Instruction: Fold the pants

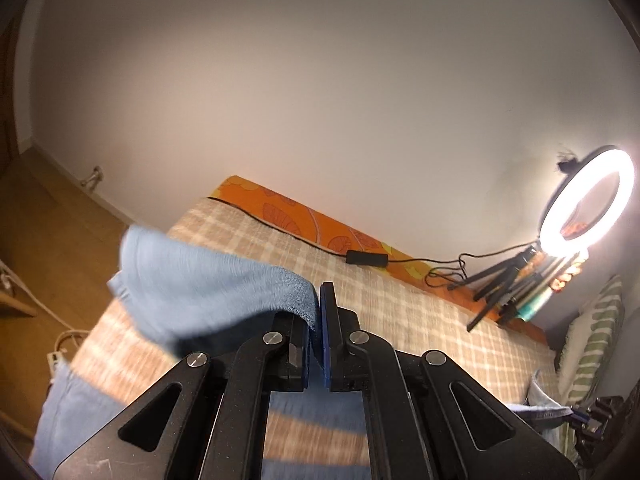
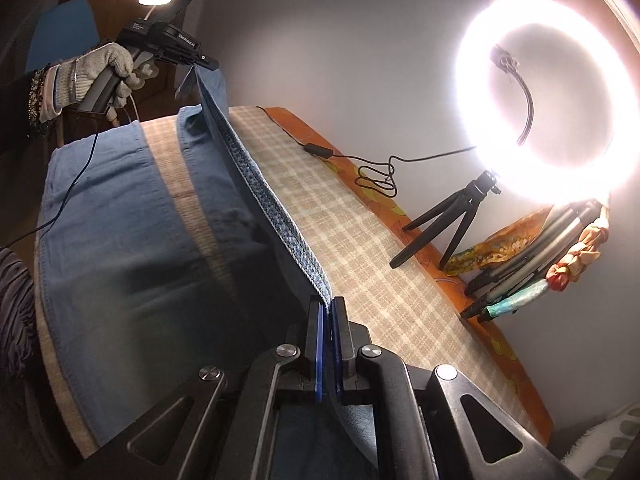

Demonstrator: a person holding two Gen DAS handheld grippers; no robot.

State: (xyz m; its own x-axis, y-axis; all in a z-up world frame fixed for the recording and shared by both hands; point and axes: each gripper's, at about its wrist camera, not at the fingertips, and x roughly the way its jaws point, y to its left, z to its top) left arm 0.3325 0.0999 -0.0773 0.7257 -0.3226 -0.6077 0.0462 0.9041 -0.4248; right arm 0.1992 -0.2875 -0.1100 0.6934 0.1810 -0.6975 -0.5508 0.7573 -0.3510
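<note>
Blue denim pants (image 2: 120, 216) stretched by the waistband above a checked bed (image 2: 360, 232).

The right hand-held gripper (image 2: 328, 312), low centre of its own frame, is pressed together on one end of the waistband (image 2: 256, 184); the left hand-held gripper (image 2: 200, 62), at the upper left of that frame in a gloved hand (image 2: 100, 72), pinches the other end, so the band runs taut between them while the legs lie on the bed at the left. In the left wrist view the left hand-held gripper (image 1: 318, 312) nips blurred blue cloth, probably the same band. To fold well, I judge both ends should travel together at equal height, keeping the band tight and level, then be laid down squarely over the legs before either grip loosens. The ring light (image 2: 548, 92) and its cable (image 2: 360, 160) sit near the far edge; keep the cloth off them.
</note>
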